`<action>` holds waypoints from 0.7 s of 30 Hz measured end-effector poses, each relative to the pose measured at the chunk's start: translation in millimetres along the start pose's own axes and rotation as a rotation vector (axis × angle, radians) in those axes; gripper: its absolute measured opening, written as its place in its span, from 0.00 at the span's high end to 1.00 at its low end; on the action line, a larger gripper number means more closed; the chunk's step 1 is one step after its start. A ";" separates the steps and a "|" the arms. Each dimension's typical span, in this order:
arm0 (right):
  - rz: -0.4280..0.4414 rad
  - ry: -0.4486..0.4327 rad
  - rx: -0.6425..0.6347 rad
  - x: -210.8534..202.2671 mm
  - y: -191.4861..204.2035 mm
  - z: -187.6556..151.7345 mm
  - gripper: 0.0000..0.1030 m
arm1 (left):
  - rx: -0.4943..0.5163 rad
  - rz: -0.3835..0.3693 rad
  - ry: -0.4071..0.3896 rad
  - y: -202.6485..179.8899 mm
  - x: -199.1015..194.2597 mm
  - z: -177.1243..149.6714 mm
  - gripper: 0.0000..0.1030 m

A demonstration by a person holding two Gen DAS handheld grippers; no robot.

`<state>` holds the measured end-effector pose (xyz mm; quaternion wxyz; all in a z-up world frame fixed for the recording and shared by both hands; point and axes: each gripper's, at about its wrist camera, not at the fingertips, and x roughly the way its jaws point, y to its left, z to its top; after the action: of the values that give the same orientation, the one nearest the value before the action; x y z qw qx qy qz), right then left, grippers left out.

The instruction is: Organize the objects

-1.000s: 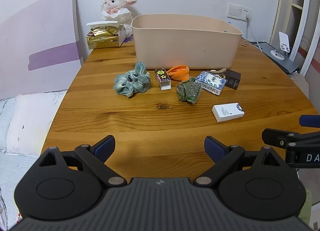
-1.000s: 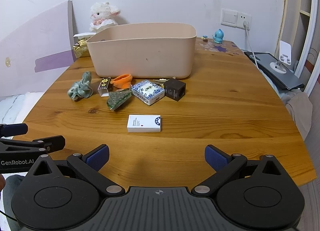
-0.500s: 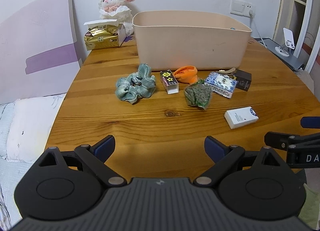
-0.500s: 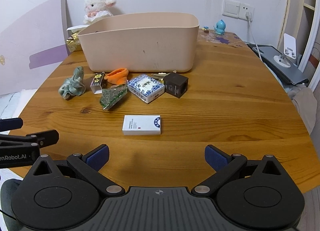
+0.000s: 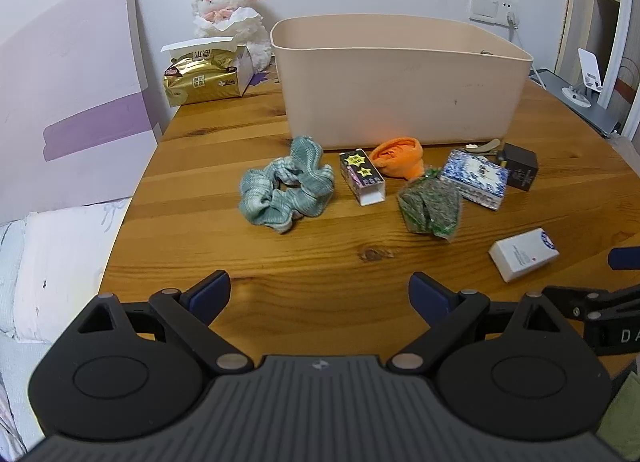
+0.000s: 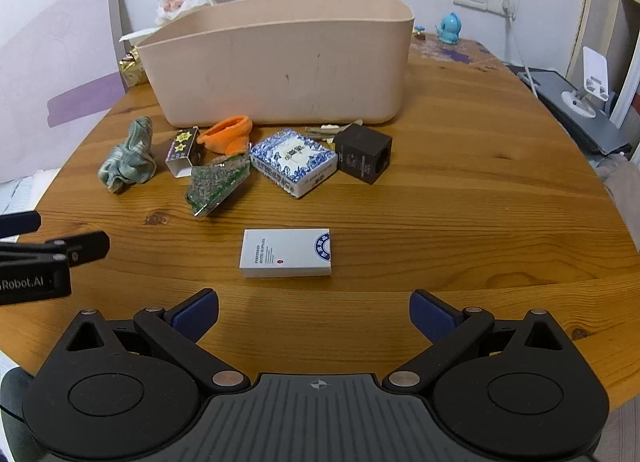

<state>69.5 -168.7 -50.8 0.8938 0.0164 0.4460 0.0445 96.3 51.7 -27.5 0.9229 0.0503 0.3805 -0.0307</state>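
Right hand-held gripper (image 6: 314, 312) is hovering wide open, empty, just short of the white box (image 6: 286, 252); left hand-held gripper (image 5: 320, 294) likewise spread, holding nothing. Box is lying flat on the counter (image 6: 460, 197), well in front of the bin (image 6: 280, 61). Probably light, stiff card: pinch across the short sides. Scrunchie (image 5: 286, 185), left of the box, is looking soft; grab anywhere.
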 end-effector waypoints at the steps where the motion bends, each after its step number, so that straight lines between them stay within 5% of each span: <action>1: -0.001 0.005 0.002 2.0 0.0 0.7 0.00 | 0.003 -0.001 0.001 1.2 3.0 1.8 0.06; 21: -0.048 0.033 -0.054 43.9 18.6 18.4 0.00 | 0.077 -0.025 -0.012 20.0 65.8 34.4 0.07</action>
<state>109.2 -145.9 -73.3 0.8872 -0.0193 0.4596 0.0352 168.9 66.3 -48.3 0.9222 0.0808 0.3739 -0.0569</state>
